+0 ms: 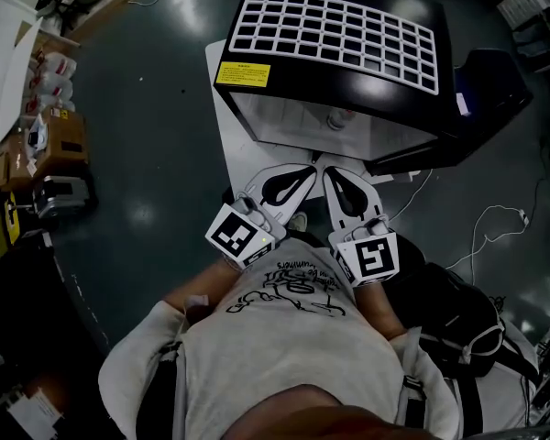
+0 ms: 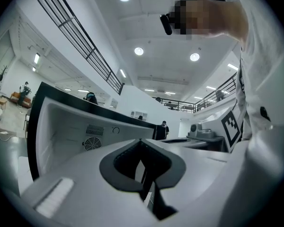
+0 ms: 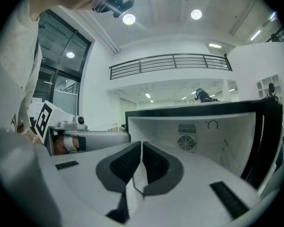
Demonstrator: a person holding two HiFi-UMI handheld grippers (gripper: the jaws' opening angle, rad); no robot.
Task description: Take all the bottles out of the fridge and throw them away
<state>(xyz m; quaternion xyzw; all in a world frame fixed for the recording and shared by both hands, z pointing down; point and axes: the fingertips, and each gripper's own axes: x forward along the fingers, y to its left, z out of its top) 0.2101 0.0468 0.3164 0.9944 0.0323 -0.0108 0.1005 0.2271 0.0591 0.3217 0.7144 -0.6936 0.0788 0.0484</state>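
Observation:
A small black fridge point(image 1: 348, 81) stands open in front of me, a white grid rack point(image 1: 339, 30) lying on its top. Its white inside point(image 3: 199, 136) has a round fan grille point(image 3: 186, 143) on the back wall. No bottle shows in any view. My left gripper point(image 1: 308, 168) and right gripper point(image 1: 330, 170) are held side by side close to my chest, tips pointing at the fridge opening. Both are shut with nothing between the jaws. The left gripper view shows the same bare fridge interior point(image 2: 75, 126) beyond its shut gripper point(image 2: 145, 176).
The fridge door point(image 1: 481, 90) hangs open to the right. The fridge rests on a white base point(image 1: 231, 140). Boxes and clutter point(image 1: 50, 145) line the left side. A white cable point(image 1: 495, 223) runs over the dark floor at the right, beside a black bag point(image 1: 467, 324).

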